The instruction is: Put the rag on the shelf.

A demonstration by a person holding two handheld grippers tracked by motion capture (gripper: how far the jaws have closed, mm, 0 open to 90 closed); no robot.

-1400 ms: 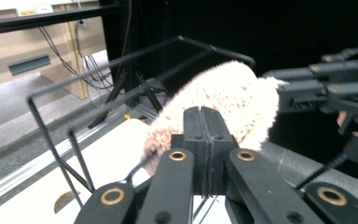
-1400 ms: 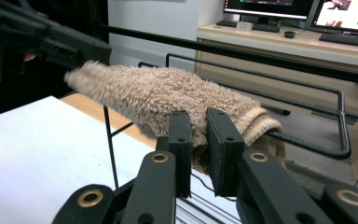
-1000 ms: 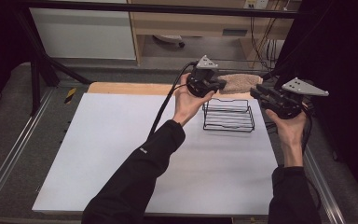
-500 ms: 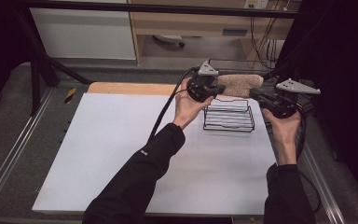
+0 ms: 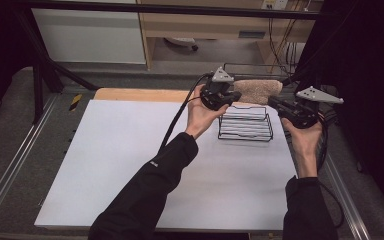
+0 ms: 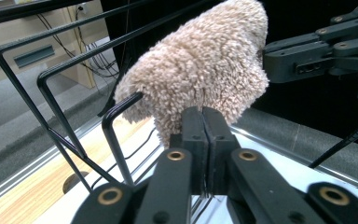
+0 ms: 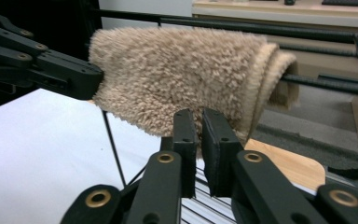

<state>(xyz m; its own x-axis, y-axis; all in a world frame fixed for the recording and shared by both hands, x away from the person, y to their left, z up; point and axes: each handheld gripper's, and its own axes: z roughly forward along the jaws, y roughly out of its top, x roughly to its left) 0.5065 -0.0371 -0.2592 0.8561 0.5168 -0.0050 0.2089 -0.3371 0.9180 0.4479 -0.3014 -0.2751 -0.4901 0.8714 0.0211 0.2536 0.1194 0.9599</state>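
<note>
Since a second ago the fuzzy beige towel is rising clear above the wire rack, hanging stretched between the left gripper and right gripper, each pinching its lower edge with jaws nearly closed.

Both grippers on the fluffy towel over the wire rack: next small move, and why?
Probably lower the beige rolled towel a little toward the black wire rack. The left gripper and right gripper each pinch its lower edge with jaws closed on the fabric, and in the high view it hangs above the rack's back edge, not yet resting inside.
</note>
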